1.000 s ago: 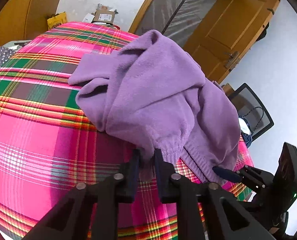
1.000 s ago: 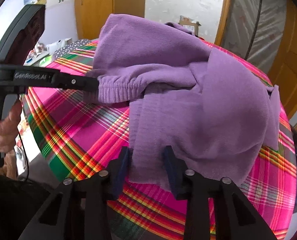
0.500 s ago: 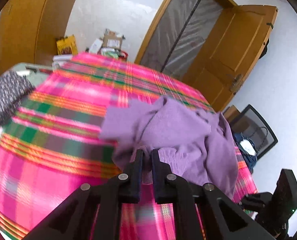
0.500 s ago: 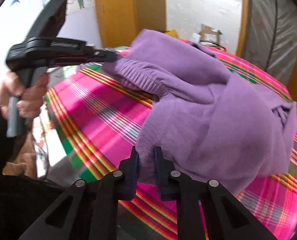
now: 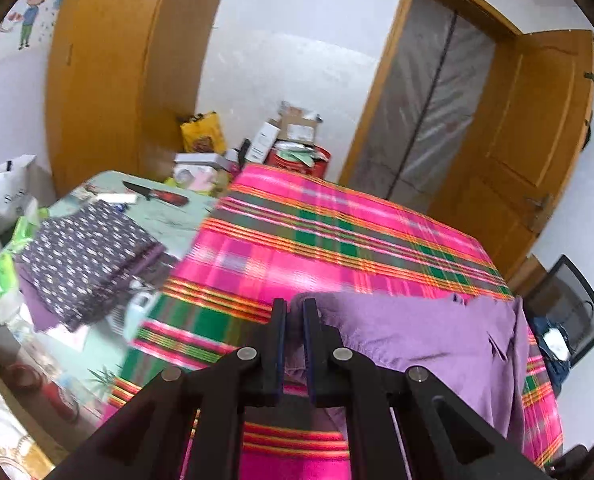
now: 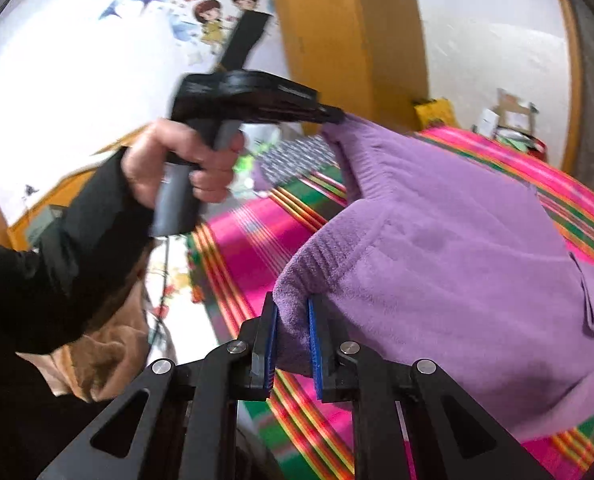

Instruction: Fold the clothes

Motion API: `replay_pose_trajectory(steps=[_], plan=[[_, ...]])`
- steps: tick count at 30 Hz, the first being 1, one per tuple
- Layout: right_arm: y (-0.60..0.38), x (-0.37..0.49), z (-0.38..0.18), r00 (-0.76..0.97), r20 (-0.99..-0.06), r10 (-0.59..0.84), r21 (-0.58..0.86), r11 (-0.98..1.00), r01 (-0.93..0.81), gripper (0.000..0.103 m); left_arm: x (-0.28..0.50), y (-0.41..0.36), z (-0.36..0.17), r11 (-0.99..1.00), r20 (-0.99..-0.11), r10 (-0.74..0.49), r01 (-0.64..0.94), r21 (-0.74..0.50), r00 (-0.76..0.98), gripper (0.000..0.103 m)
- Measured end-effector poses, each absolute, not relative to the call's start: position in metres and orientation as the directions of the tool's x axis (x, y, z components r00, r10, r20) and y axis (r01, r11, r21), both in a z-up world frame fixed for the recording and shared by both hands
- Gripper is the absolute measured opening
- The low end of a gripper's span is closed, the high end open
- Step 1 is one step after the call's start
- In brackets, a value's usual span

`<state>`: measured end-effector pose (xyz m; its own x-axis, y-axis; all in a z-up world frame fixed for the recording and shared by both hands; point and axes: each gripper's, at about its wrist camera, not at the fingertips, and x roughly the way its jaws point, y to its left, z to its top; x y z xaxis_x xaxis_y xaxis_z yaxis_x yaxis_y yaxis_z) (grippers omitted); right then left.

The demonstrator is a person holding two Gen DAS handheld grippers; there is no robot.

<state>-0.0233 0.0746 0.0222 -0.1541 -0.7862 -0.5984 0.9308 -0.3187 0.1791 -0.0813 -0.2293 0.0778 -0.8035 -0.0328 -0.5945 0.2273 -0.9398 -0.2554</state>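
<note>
Purple fleece garment (image 6: 457,264) held up off the plaid-covered worktop (image 5: 337,240) along one edge, the rest trailing down onto the cloth toward the far right. Left claw (image 5: 294,332) closed on a bunched bit of that edge, fabric pinched between its blue pads. Right claw (image 6: 291,344) likewise clamped on a thick fold of hem. In the right wrist view the left claw (image 6: 333,116) sits up and to the left, gripped by a hand (image 6: 169,164) in a dark sleeve, the garment's edge running taut-ish between the two claws. So the held edge is the long axis: it spans claw to claw, with the body of the fleece hanging away from both, forward and to the right. Neither claw is nearer the bulk; both hold the near edge. Garment looks rumpled, not flat, a collar or flap (image 5: 501,344) lying loose on top. A folded dark patterned cloth (image 5: 85,252) rests on the side table to the left. Motion blur on the plaid in both views.
</note>
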Motion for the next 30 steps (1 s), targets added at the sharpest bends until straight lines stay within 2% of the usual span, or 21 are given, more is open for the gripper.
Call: replay_pose_trajectory(steps=[6,10,18,20,23,30], plan=[[0.045,-0.017,0.028,-0.08,-0.581,-0.81,0.196,-0.234,0.952,0.014,-0.082,-0.257,0.093,-0.935,-0.584,-0.088,0.269,-0.232,-0.807,0.008],[0.023,-0.015,0.013,-0.036,-0.604,-0.796,0.22,-0.21,0.953,0.014,-0.086,-0.27,0.092,-0.93,-0.595,-0.107,0.291,-0.222,-0.797,0.008],[-0.011,-0.018,-0.031,0.04,-0.676,-0.735,0.275,-0.203,0.94,0.015,-0.092,-0.285,0.032,-0.92,-0.694,-0.123,0.344,-0.188,-0.709,0.008],[-0.018,-0.022,-0.043,0.057,-0.702,-0.71,0.291,-0.213,0.933,0.018,-0.092,-0.285,0.018,-0.921,-0.713,-0.119,0.346,-0.182,-0.691,0.008],[-0.018,-0.023,-0.052,0.075,-0.719,-0.691,0.305,-0.218,0.927,0.026,-0.09,-0.282,0.002,-0.925,-0.728,-0.105,0.336,-0.179,-0.677,0.008],[-0.004,-0.018,-0.044,0.045,-0.709,-0.703,0.285,-0.228,0.931,0.028,-0.071,-0.287,-0.004,-0.914,-0.718,-0.057,0.325,-0.242,-0.693,0.012]])
